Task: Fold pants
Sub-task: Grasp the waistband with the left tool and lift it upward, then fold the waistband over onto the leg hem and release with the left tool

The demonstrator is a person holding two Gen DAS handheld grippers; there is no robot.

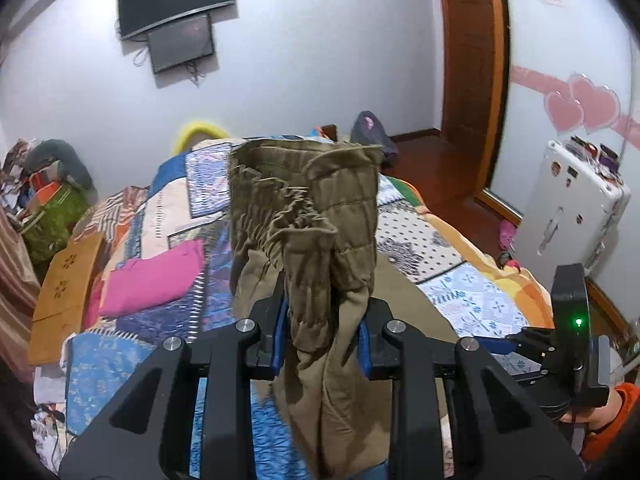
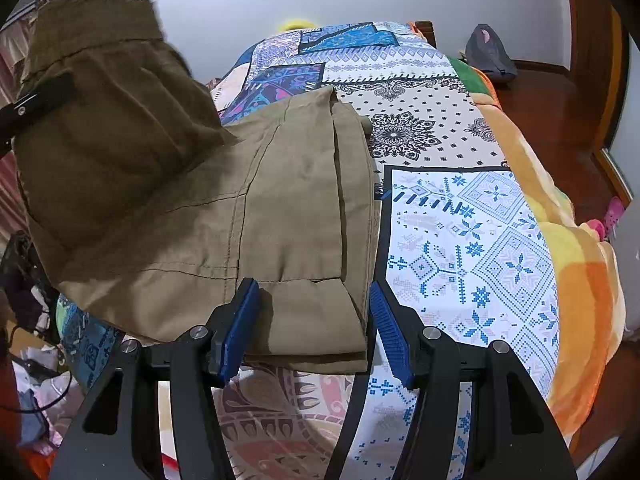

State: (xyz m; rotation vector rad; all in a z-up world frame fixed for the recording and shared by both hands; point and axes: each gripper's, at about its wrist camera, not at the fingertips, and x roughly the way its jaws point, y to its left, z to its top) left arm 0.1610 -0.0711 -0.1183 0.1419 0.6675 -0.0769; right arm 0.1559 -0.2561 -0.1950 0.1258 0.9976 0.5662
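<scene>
Olive-khaki pants (image 2: pixel 280 208) lie on the patterned bedspread (image 2: pixel 480 240), legs stacked along the bed. My left gripper (image 1: pixel 322 332) is shut on the elastic waistband end of the pants (image 1: pixel 312 216) and holds it lifted above the bed; it also shows at the left of the right wrist view (image 2: pixel 44 98), with the raised cloth (image 2: pixel 108 128) draped over it. My right gripper (image 2: pixel 314 324) is open, its blue pads (image 2: pixel 240 332) on either side of the near folded edge of the pants, not closed on it. The right gripper's body shows in the left wrist view (image 1: pixel 572 320).
A folded pink garment (image 1: pixel 156 276) lies on the bed's left side beside a wooden board (image 1: pixel 68 292). A dark bag (image 2: pixel 490 58) sits on the floor past the bed's far corner. A white fridge (image 1: pixel 572 204) and wooden door (image 1: pixel 468 52) stand to the right. Clutter lies on the left (image 1: pixel 44 200).
</scene>
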